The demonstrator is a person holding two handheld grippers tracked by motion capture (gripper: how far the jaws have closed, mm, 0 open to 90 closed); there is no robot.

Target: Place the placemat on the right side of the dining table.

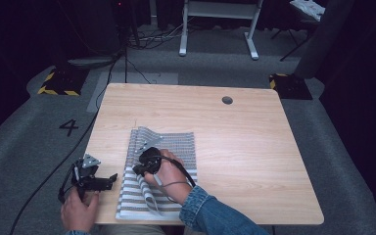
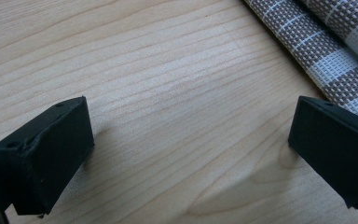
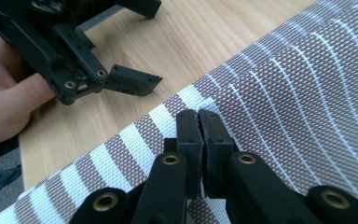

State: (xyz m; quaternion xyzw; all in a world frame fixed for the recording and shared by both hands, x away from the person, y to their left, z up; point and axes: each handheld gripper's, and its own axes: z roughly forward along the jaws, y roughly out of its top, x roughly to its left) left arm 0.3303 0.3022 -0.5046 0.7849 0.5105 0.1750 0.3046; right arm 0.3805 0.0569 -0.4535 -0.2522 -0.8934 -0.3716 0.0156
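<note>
A brown-and-white striped woven mat (image 1: 176, 147) lies folded on the near left part of the wooden table (image 1: 254, 147), with one flap humped up at its far left corner. My right gripper (image 1: 139, 169) rests on the mat's left part. In the right gripper view its jaws (image 3: 198, 114) are shut together over the mat (image 3: 298, 93), and nothing shows between them. My left gripper (image 1: 108, 181) sits on bare wood just left of the mat. It is open (image 2: 191, 130), with the mat's edge (image 2: 335, 51) beyond its right jaw. The right gripper view also shows the left gripper (image 3: 144, 44).
A round cable hole (image 1: 227, 100) sits near the table's far edge. On the floor are a black cable (image 1: 78, 142), a painted number 4 (image 1: 68, 127), two yellow-and-black blocks (image 1: 58, 83) and a white desk frame (image 1: 220, 29) behind.
</note>
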